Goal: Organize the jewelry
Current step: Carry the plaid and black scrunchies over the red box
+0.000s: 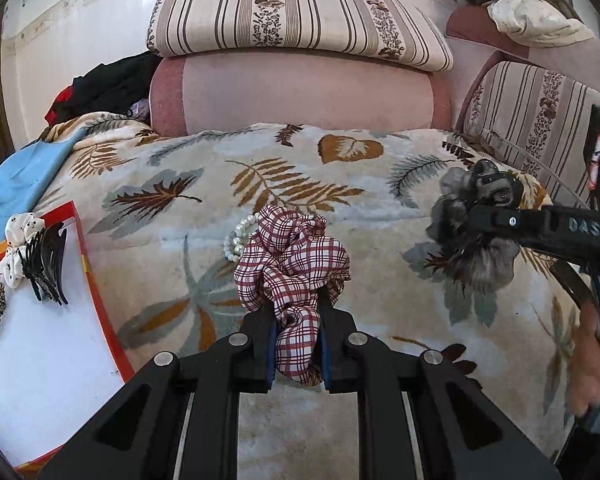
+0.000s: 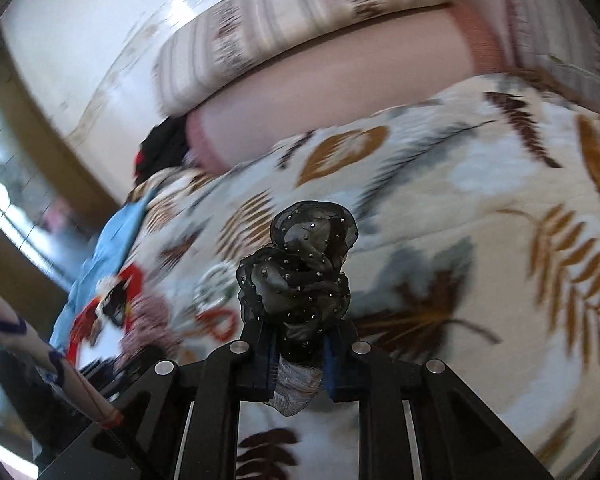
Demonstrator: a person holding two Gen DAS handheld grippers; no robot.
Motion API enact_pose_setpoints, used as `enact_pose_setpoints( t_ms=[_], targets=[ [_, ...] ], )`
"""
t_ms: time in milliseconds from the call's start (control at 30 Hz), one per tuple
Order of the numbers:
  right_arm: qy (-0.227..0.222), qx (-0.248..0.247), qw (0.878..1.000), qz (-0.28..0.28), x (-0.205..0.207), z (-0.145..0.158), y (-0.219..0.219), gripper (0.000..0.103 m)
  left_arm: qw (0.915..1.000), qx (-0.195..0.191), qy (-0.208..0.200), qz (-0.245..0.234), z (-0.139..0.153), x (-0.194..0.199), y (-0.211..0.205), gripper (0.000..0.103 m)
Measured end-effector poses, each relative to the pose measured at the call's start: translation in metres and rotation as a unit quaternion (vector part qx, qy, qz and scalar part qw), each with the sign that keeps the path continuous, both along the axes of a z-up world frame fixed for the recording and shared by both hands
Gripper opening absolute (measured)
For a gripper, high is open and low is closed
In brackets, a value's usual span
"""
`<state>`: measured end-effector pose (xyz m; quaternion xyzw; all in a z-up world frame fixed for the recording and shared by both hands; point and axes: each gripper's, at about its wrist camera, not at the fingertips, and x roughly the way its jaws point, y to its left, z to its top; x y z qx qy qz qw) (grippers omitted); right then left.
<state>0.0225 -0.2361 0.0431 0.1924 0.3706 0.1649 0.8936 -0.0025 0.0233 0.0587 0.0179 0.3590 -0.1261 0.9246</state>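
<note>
Plaid scrunchie (image 1: 296, 268) pinched in left gripper (image 1: 298, 354); right gripper (image 2: 299, 354) (angled downward) clamps black scrunchie (image 2: 300, 272).

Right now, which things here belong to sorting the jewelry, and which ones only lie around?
Belongs to the job:
- plaid scrunchie, in the left tongs
- black sheer scrunchie, in the right tongs
- pearl bracelet
- red-edged tray with black claw clip

Lying about:
- striped cushion
- blue cloth
- leaf-print blanket

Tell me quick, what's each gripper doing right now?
Left gripper: shut on the plaid scrunchie.
Right gripper: shut on the black scrunchie.
</note>
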Motion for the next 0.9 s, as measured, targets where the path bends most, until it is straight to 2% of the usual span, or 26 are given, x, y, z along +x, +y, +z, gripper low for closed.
enact_pose_setpoints(
  t_ms=[233, 500, 900],
  targets=[
    [-0.009, -0.005, 0.999, 0.038, -0.004, 0.001, 0.017, 0.019, 0.9998, 0.015, -0.010, -0.004, 0.000, -0.002, -0.004, 0.016],
    [-0.028, -0.015, 0.998, 0.051, -0.009, 0.007, 0.027, 0.019, 0.9986, 0.043, -0.031, -0.005, 0.002, -0.008, -0.009, 0.016],
    [-0.035, -0.020, 0.998, 0.057, -0.010, 0.010, 0.032, 0.020, 0.9981, 0.050, -0.036, 0.005, 0.004, -0.007, -0.007, 0.016]
  ],
)
